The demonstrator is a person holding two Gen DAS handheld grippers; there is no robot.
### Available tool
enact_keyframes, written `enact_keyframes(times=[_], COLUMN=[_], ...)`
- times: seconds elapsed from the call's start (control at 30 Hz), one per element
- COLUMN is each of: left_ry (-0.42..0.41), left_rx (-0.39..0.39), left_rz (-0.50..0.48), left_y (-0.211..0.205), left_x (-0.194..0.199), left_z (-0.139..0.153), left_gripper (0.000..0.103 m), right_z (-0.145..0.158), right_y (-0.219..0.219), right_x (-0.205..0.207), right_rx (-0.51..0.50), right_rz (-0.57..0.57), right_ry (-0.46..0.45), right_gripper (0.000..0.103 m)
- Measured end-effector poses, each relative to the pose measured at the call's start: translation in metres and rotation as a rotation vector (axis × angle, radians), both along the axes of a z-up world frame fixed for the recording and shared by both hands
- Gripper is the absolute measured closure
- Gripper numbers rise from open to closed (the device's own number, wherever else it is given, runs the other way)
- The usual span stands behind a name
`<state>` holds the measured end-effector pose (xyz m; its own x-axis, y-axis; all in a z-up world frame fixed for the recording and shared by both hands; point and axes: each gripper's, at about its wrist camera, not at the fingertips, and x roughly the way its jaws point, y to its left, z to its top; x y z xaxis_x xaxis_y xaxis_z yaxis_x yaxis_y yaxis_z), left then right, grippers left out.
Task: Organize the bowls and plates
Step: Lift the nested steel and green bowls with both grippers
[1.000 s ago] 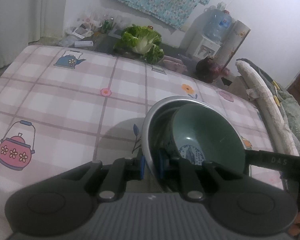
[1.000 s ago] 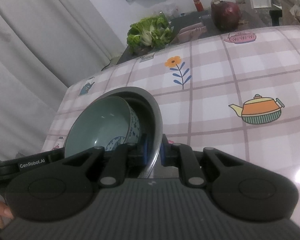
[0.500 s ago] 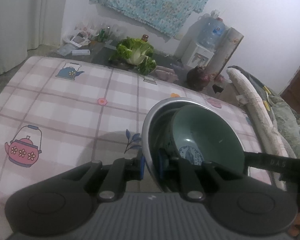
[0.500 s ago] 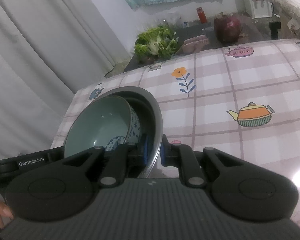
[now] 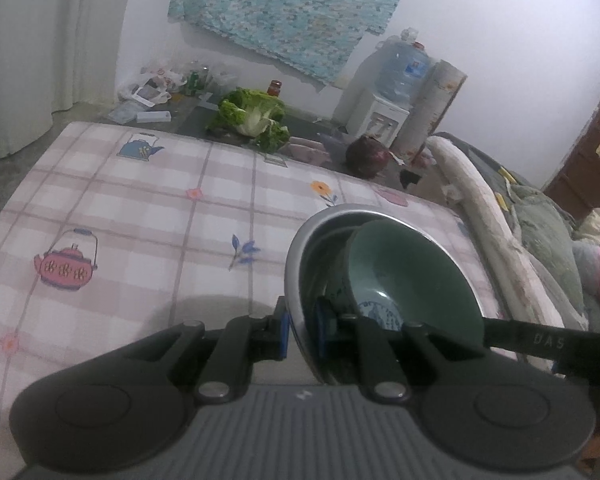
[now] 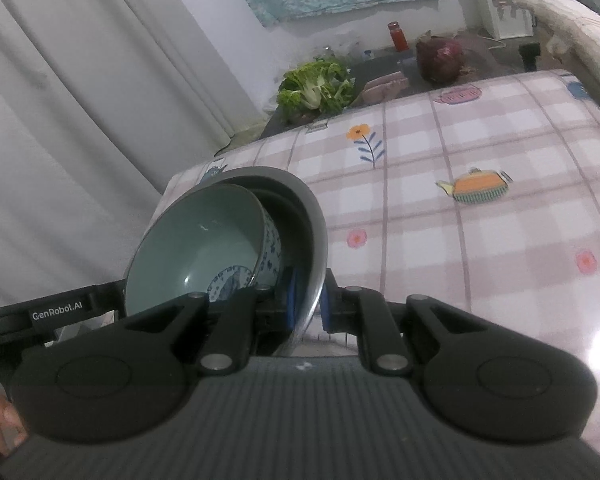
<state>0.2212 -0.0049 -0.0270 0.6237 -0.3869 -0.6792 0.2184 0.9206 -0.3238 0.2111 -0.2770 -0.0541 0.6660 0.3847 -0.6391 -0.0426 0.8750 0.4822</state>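
1. White wall [image 5: 480,20] with a blue-green patterned cloth [image 5: 292,8] hung across it.
2. Pale curtains [image 6: 80,80] fall to the grey floor [image 5: 16,168].
3. Pink checked tablecloth [image 5: 140,208], printed with teapots and flowers, covers the table.
4. Water dispenser [image 5: 384,108] with a blue bottle stands by the wall.
5. Leafy cabbage [image 5: 254,118] and a red cabbage [image 6: 439,59] lie beyond the table.
6. Brown wooden door [image 5: 592,152] at far right.

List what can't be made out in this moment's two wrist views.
- Metal bowl underside: hidden by its own wall and each gripper body, both views.
- Whether it hangs clear of the table: undecidable, both views.
- Green bowl base: covered by the right gripper, right view.
- Label on the red jar: too small.
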Motion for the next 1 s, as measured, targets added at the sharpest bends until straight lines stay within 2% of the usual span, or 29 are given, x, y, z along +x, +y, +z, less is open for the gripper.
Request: enact_keyframes(times=[0.23,0.43,0.77,1.0], left_ry=[0.007,0.037,0.094,0.103], left_rx=[-0.011,-0.012,0.004,0.019], left_rz=[-0.027,-0.036,-0.033,-0.038], left_y=[-0.003,-0.005,-0.008,-0.012], left_x=[-0.039,-0.064,-0.082,-0.085], left_z=[-0.004,-0.017,-0.042,-0.049], left_gripper=[0.091,0.091,0.091,0.090], right_z=[0.004,-0.007,-0.038,-0.045], right_y=[-0.003,-0.004,-0.005,-0.007], right_x=[-0.054,-0.086,-0.107,-0.109], right_rx=[-0.010,-0.012,0.003,0.002], right_rz=[-0.022,-0.035,-0.041,-0.043], right_ry=[0.007,0.034,0.103,0.115], right_gripper=[0.091,0.091,0.091,0.091])
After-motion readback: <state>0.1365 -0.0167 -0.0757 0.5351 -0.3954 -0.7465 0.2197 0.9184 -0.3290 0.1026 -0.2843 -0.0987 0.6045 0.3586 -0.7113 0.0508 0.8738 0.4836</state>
